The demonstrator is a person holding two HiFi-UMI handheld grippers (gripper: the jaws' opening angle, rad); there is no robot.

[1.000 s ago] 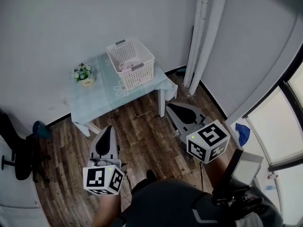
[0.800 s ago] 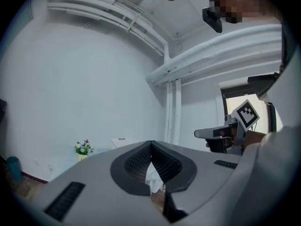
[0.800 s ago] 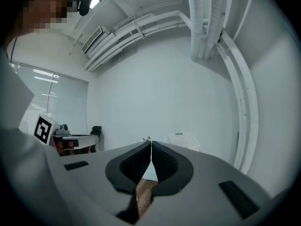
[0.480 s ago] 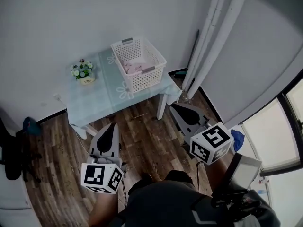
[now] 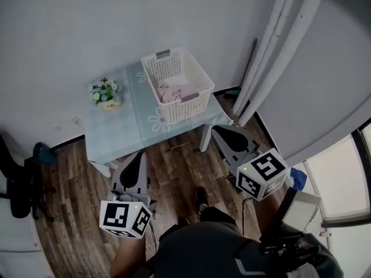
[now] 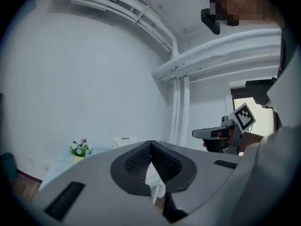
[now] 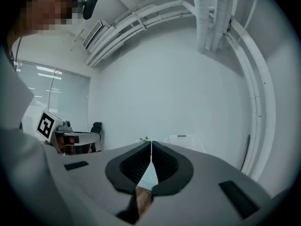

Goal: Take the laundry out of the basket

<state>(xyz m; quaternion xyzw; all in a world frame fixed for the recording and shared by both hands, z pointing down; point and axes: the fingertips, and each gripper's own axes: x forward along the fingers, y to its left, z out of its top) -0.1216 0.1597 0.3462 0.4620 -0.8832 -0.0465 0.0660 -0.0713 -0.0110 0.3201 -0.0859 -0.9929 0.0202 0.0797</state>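
A white laundry basket [image 5: 191, 100] stands on the right half of a small table [image 5: 124, 129] with a pale blue cloth, against the wall. Pink laundry [image 5: 173, 92] lies inside it. My left gripper [image 5: 136, 157] hangs over the wooden floor in front of the table, jaws shut, nothing held. My right gripper [image 5: 218, 130] is to the right near the table's corner leg, also shut and empty. The basket [image 6: 123, 141] peeks over the jaws in the left gripper view, and the basket [image 7: 183, 140] shows above them in the right gripper view. Both grippers are well short of the basket.
A small pot of flowers [image 5: 105, 93] sits at the table's left rear. White pipes [image 5: 272, 39] run down the wall at right. A black chair [image 5: 17, 184] stands at far left. A blue item [image 5: 298, 178] lies on the floor at right.
The view has shifted toward the table, so the basket and table sit lower and further right in the picture. Both grippers stay shut and keep about the same place in the frame.
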